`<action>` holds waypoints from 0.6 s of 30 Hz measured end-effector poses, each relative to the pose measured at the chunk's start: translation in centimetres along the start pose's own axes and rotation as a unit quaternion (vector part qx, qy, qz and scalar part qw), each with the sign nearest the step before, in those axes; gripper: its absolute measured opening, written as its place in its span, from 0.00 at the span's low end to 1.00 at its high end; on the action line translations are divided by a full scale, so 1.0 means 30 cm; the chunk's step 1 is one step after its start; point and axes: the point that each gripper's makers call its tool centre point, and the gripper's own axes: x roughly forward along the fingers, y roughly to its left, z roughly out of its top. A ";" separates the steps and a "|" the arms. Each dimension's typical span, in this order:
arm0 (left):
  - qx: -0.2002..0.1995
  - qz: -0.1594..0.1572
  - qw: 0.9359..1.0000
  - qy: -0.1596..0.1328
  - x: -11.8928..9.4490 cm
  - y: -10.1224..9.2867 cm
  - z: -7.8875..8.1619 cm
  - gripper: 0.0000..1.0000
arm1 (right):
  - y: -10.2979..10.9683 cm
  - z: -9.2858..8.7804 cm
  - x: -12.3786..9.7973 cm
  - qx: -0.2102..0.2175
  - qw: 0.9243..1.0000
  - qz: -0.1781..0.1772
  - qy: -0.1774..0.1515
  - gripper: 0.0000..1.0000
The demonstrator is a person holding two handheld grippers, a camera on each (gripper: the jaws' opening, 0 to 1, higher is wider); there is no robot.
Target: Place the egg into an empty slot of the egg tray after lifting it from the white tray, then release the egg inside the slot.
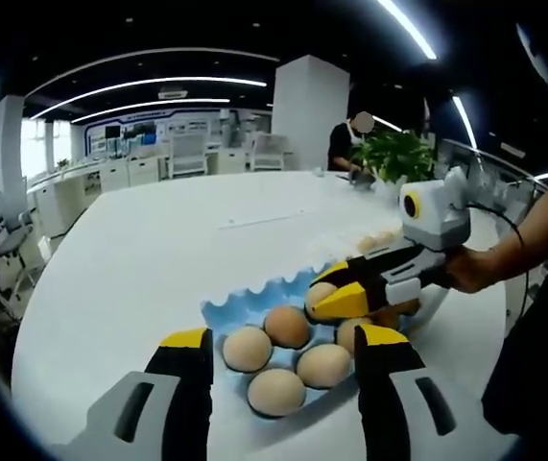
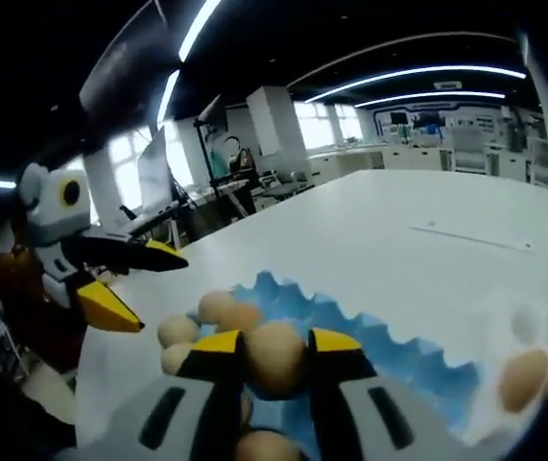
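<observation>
My right tongs (image 2: 275, 351) grasp one egg (image 2: 275, 357) directly above the blue egg tray (image 1: 235, 309) on the white tabletop (image 1: 158, 259). My left tongs (image 1: 283, 360) are released, hovering at the tray's near edge. Five further eggs sit in tray slots, counted from the left gripper view.

Long white ceiling light strips (image 1: 149, 84) are shining down on my wide glossy white counter (image 1: 158, 259), bleaching it with glare. The dark ceiling is staying dim. Fisheye distortion is bending the edges, and my right gripper view is looking soft and blurred throughout.
</observation>
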 end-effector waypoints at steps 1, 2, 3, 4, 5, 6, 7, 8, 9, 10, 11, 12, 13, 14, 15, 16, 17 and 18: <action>0.001 0.002 1.000 0.000 0.000 0.002 0.000 0.59 | 0.000 0.000 0.001 0.000 1.000 0.001 0.001 0.26; 0.004 0.003 1.000 0.001 0.000 0.004 0.000 0.59 | -0.001 0.000 0.002 -0.003 1.000 0.000 0.004 0.26; 0.003 0.003 1.000 0.001 0.001 0.004 0.000 0.59 | -0.002 0.000 0.003 -0.004 1.000 0.000 0.005 0.25; 0.002 0.002 1.000 0.000 0.001 0.003 0.002 0.59 | -0.001 -0.007 0.005 0.001 1.000 0.003 0.010 0.25; 0.002 0.002 1.000 0.000 0.000 0.003 0.003 0.59 | 0.000 -0.009 0.008 -0.003 1.000 0.004 0.010 0.25; 0.004 0.002 1.000 0.001 0.000 0.004 0.002 0.59 | 0.000 -0.008 0.011 -0.006 1.000 0.006 0.011 0.25; 0.004 0.003 1.000 0.001 0.000 0.004 0.003 0.59 | -0.001 -0.008 0.011 -0.005 1.000 0.007 0.011 0.25; 0.003 0.003 1.000 -0.001 0.000 0.005 0.005 0.59 | -0.001 -0.008 0.010 -0.006 1.000 0.007 0.012 0.25; 0.002 0.003 1.000 -0.001 -0.001 0.006 0.005 0.59 | -0.001 -0.009 0.012 -0.006 1.000 0.007 0.011 0.25; 0.003 0.003 1.000 -0.001 -0.001 0.006 0.006 0.59 | -0.001 -0.008 0.011 -0.006 1.000 0.009 0.011 0.25; 0.003 0.004 1.000 -0.001 -0.001 0.007 0.006 0.59 | -0.002 -0.009 0.010 -0.006 1.000 0.009 0.011 0.25; 0.003 0.005 1.000 -0.001 -0.001 0.008 0.007 0.59 | -0.004 -0.008 0.007 -0.005 1.000 0.008 0.011 0.25; 0.003 0.005 1.000 -0.002 -0.001 0.008 0.009 0.59 | -0.007 -0.008 0.004 -0.003 1.000 0.007 0.010 0.25; 0.002 0.005 1.000 -0.003 0.000 0.009 0.010 0.59 | -0.012 -0.009 -0.005 0.003 1.000 0.006 0.008 0.25; 0.002 0.005 1.000 -0.003 0.000 0.009 0.011 0.59 | -0.015 -0.011 -0.013 0.006 1.000 0.005 0.007 0.26; 0.002 0.005 1.000 -0.003 0.000 0.010 0.010 0.59 | -0.019 -0.012 -0.021 0.008 1.000 0.003 0.006 0.26; 0.002 0.004 1.000 -0.002 0.001 0.010 0.009 0.59 | -0.022 -0.015 -0.036 0.010 1.000 -0.001 0.003 0.27; 0.002 0.004 1.000 -0.002 0.001 0.010 0.009 0.59 | -0.021 -0.017 -0.048 0.009 1.000 -0.001 0.002 0.26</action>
